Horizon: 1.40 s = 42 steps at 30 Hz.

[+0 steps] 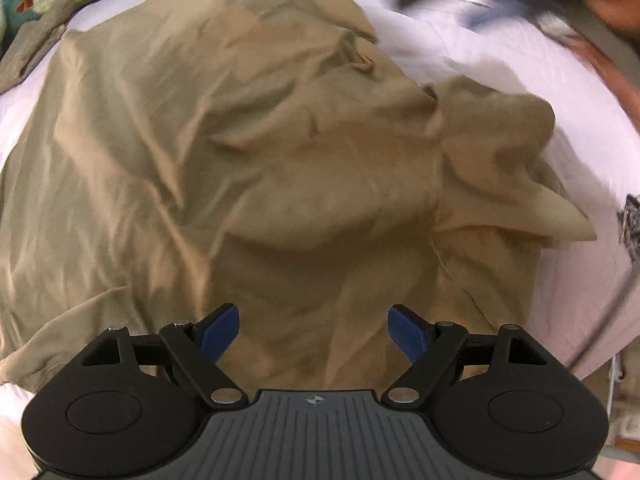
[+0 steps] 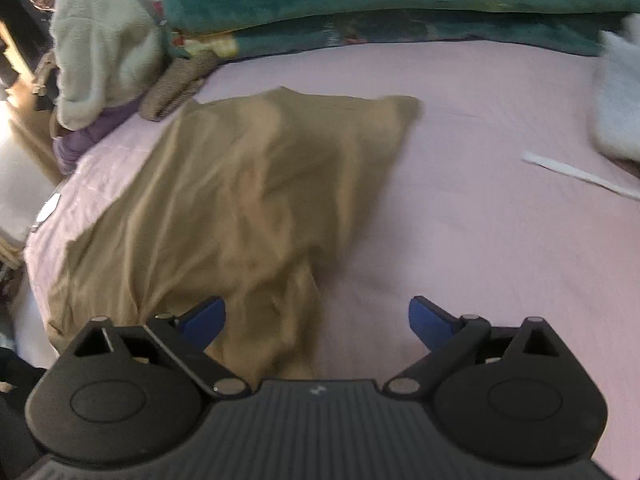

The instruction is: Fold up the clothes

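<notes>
A tan garment [image 1: 248, 152] lies crumpled and wrinkled on a pink bedsheet [image 1: 460, 60], filling most of the left wrist view. My left gripper [image 1: 313, 332] hovers open just above its near part, blue fingertips [image 1: 218, 330] apart with only cloth beneath. In the right wrist view the same tan garment [image 2: 240, 208] stretches away across the pink bedsheet [image 2: 480, 220]. My right gripper [image 2: 317, 324] stands open over the garment's near end, its left blue fingertip [image 2: 204, 322] over cloth, the other over bare sheet. Nothing is gripped.
A teal patterned blanket [image 2: 400, 4] is heaped along the far side of the bed. A person in a pale fleece top [image 2: 100, 44] sits at the far left corner beside a brown knitted item [image 2: 176, 88]. A white strip [image 2: 576, 174] and white fluffy fabric [image 2: 616, 96] lie right.
</notes>
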Each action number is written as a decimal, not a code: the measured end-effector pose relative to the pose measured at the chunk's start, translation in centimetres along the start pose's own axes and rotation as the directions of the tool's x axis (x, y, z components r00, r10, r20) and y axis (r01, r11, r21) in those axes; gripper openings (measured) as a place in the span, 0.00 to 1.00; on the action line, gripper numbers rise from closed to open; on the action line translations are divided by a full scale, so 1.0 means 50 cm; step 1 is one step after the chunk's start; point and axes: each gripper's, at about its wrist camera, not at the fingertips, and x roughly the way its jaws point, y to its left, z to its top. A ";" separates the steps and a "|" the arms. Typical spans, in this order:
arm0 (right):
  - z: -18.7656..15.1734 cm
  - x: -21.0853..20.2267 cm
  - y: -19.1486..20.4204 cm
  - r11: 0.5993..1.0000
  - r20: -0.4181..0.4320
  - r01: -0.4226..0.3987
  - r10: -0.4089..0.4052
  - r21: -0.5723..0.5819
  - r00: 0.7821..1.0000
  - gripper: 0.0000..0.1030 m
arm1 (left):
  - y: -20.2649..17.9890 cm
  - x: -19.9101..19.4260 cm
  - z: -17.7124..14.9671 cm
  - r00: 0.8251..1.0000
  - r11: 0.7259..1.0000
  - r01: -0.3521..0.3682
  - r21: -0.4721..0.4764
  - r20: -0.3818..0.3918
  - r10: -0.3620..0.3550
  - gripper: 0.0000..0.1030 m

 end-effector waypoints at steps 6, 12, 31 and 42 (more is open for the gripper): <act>0.170 0.098 -0.060 0.988 0.033 0.010 -0.005 -0.156 0.999 0.60 | -0.006 -0.005 0.031 0.998 0.999 0.017 -0.035 0.053 -0.015 0.80; 0.293 0.213 -0.126 0.946 0.013 0.122 -0.124 -0.301 0.992 0.63 | 0.017 -0.008 0.098 0.995 0.990 -0.006 -0.138 0.096 0.020 0.80; 0.355 0.277 -0.179 0.962 0.066 0.154 -0.143 -0.226 0.988 0.03 | 0.140 -0.036 0.168 0.993 0.973 -0.033 -0.227 0.105 0.058 0.80; 0.441 0.224 -0.166 0.946 0.088 0.183 -0.165 -0.266 0.982 0.33 | 0.107 -0.034 0.111 0.995 0.987 -0.011 -0.160 0.092 0.026 0.80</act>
